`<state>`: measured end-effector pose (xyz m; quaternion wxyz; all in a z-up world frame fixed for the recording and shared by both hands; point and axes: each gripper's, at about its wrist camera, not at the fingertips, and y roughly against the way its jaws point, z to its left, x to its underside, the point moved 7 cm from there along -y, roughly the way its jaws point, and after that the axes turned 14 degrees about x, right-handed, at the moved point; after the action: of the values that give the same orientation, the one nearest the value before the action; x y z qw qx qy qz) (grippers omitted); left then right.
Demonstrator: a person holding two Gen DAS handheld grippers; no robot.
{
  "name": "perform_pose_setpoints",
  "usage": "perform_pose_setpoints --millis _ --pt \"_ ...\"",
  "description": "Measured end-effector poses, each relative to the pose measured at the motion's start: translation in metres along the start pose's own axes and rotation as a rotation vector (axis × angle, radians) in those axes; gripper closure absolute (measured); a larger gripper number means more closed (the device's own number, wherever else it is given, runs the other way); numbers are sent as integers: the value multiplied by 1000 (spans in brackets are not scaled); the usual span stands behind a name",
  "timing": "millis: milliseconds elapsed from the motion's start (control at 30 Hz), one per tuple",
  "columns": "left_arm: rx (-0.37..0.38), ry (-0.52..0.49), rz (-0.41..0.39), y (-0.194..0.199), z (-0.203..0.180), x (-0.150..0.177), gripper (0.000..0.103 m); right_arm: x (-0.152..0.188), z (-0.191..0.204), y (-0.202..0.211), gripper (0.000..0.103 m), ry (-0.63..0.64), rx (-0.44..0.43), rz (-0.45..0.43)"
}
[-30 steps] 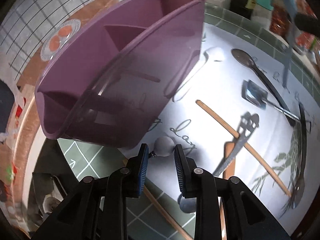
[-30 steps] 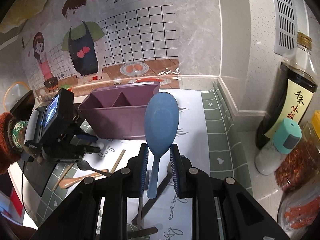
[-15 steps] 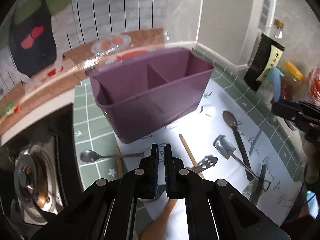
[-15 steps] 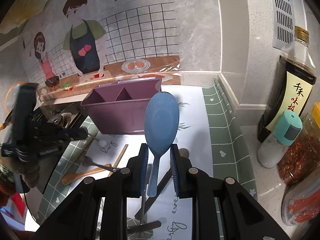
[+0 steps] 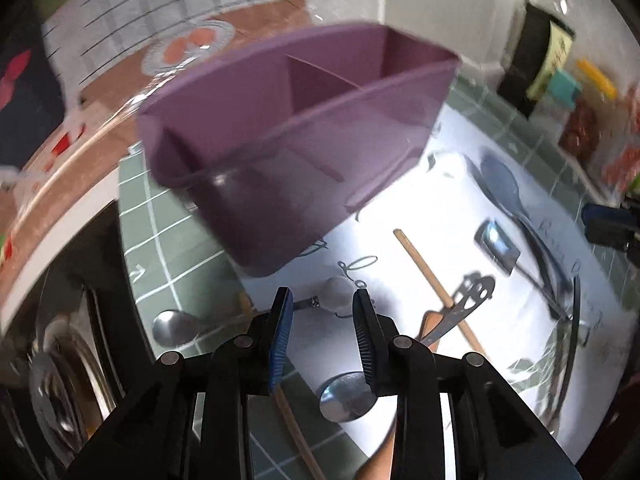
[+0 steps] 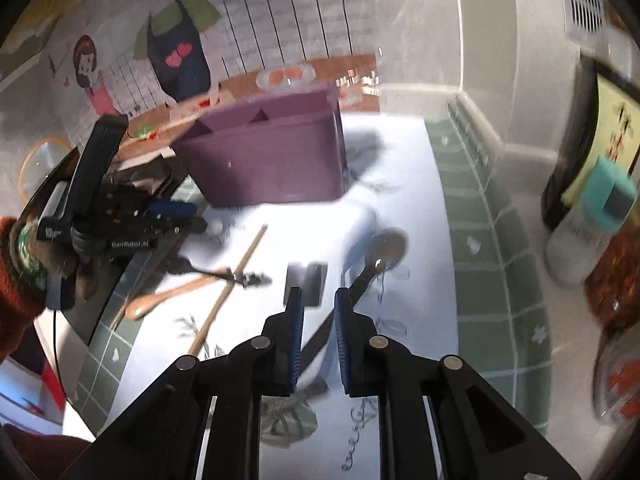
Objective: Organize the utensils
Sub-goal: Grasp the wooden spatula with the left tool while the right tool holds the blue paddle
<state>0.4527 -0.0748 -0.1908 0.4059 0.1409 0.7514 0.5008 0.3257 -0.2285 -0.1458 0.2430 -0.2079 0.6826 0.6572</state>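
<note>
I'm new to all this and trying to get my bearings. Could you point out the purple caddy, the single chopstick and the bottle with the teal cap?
purple caddy (image 5: 320, 184): left wrist view, front wall.
single chopstick (image 5: 430, 280): left wrist view, mid-shaft.
bottle with the teal cap (image 6: 608, 196): right wrist view, on its cap.

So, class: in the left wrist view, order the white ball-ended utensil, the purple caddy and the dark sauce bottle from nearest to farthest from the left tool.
1. White ball-ended utensil: just beyond the left tool, whose jaws are opening.
2. Purple caddy: behind it, centre.
3. Dark sauce bottle: far upper right, by the wall.
</note>
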Motion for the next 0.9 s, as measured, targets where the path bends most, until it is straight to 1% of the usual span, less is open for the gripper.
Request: perform_pose_setpoints --millis 67,100,167,233,267,400,433,500,567,633,700,767,867,900 --pt "-15 -34 40 -7 -2 0 71 5 -6 -6 88 -12 9 30" --pt "-16 -35 55 -11 -1 -1 70 7 -7 -7 88 -19 11 36" --pt "-21 -16 47 -12 2 0 70 7 -15 -12 86 -50 22 49" --pt "-6 26 34 -9 2 1 70 6 -21 -17 81 -61 29 64" --pt "7 46 27 -8 0 3 70 5 -20 -22 79 -51 29 72" --pt "53 121 36 -8 -11 24 70 -3 -5 -37 78 47 34 67" --pt "57 125 20 -6 -16 28 70 -6 0 -42 78 75 37 62" --pt "107 156 1 -2 -30 37 70 -16 4 -54 78 97 45 62" --pt "156 186 -29 4 -39 45 69 -22 5 -66 78 71 20 89" --pt "170 192 -64 11 -46 48 66 -29 7 -77 78 49 -6 113" --pt "170 185 -101 22 -48 48 57 -32 11 -89 76 46 -9 135" --pt "150 183 -125 33 -43 47 52 -34 17 -99 74 55 -20 147" --pt "104 223 -159 49 -22 48 51 -39 23 -104 70 78 7 126" --pt "86 240 -177 54 -14 48 50 -42 27 -106 65 89 17 116"
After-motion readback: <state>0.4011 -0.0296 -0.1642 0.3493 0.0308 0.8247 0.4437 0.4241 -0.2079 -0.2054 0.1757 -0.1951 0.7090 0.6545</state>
